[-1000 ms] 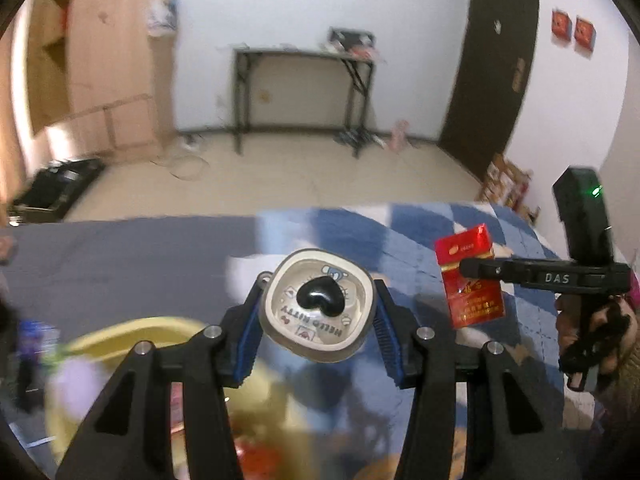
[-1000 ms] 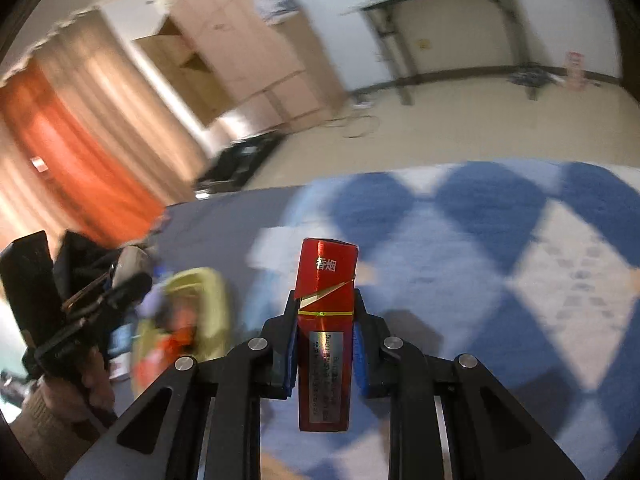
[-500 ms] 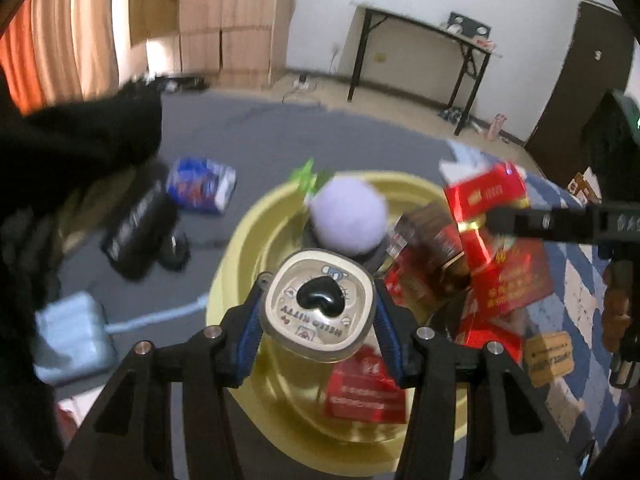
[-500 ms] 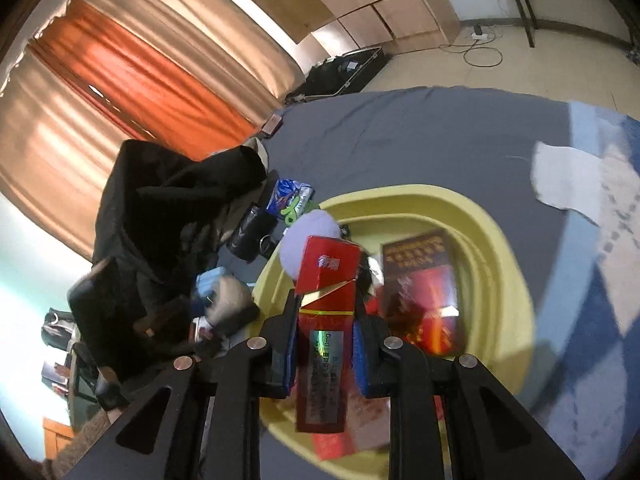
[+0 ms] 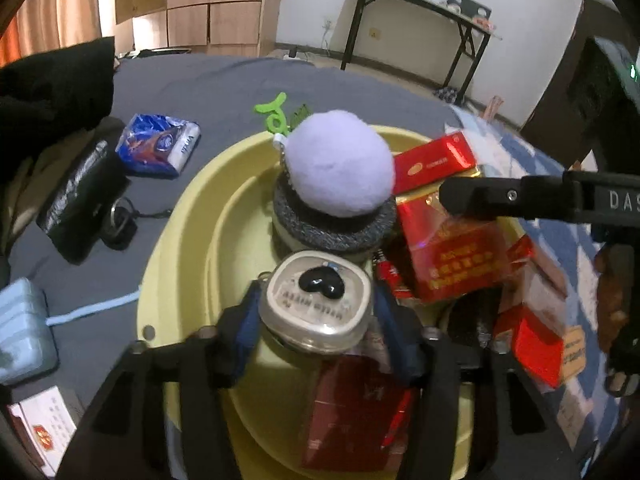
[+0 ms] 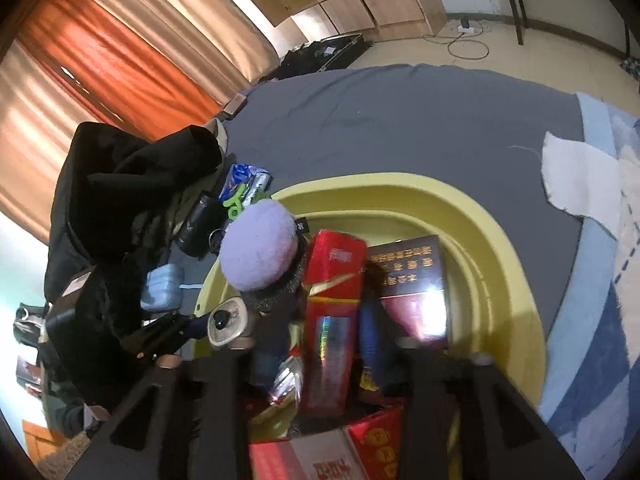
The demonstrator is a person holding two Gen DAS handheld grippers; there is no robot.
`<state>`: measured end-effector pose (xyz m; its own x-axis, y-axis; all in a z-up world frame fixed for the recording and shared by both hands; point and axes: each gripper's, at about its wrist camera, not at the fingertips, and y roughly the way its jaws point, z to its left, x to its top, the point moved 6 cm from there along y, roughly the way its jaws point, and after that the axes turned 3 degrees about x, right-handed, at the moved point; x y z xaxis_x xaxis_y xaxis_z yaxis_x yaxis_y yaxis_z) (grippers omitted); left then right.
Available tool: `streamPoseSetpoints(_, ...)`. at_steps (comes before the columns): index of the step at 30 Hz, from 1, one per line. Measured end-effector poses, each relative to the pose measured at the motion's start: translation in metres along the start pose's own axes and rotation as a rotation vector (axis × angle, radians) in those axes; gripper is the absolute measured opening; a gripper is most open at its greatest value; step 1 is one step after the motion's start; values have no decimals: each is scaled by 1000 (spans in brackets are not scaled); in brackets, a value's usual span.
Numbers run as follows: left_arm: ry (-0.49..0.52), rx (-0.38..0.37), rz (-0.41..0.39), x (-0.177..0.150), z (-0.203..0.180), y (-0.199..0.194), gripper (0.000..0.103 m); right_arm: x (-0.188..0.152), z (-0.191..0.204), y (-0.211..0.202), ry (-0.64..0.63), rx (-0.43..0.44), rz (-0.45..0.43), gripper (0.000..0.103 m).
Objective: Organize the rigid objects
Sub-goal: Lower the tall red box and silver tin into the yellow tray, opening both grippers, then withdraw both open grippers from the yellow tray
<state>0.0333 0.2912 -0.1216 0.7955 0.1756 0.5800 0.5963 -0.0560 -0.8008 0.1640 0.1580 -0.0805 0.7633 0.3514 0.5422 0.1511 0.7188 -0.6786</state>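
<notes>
Tin (image 5: 318, 306) lid text mirrored, unreadable; your left gripper (image 5: 316, 312) pinches it, right gripper (image 6: 330, 332) pinches red pack (image 6: 332, 320), yellow basin (image 6: 500, 240) rim beyond.

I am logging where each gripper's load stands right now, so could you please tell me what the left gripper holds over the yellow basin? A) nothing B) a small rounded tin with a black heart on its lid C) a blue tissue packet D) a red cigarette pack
B: the left gripper is shut on the small tin, black heart on its lid, above the yellow basin.
</notes>
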Motion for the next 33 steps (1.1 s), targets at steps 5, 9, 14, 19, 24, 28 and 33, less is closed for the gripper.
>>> streamPoseSetpoints(5,-9,-18,-208,11,-4,-55,103,1,3,-39,-21,-3,-83,95)
streamPoseSetpoints(9,-94,62,-348,25,-17,-110,103,-6,-1,-96,-140,-41,-242,103)
streamPoseSetpoints(14,-260,196,-394,-21,-46,-130,103,-55,-22,-123,-433,-111,-234,103)
streamPoseSetpoints(19,16,307,-259,-54,-106,-104,103,-107,-50,-110,-528,-135,-109,103)
streamPoseSetpoints(24,146,224,-154,-79,-141,-76,103,-152,-61,-74,-595,-164,-8,103)
streamPoseSetpoints(28,109,200,-37,-98,-155,-63,103,-157,-58,-62,-624,-169,6,103)
streamPoseSetpoints(33,-130,227,175,-118,-146,-51,103,-157,-58,-60,-609,-156,0,103)
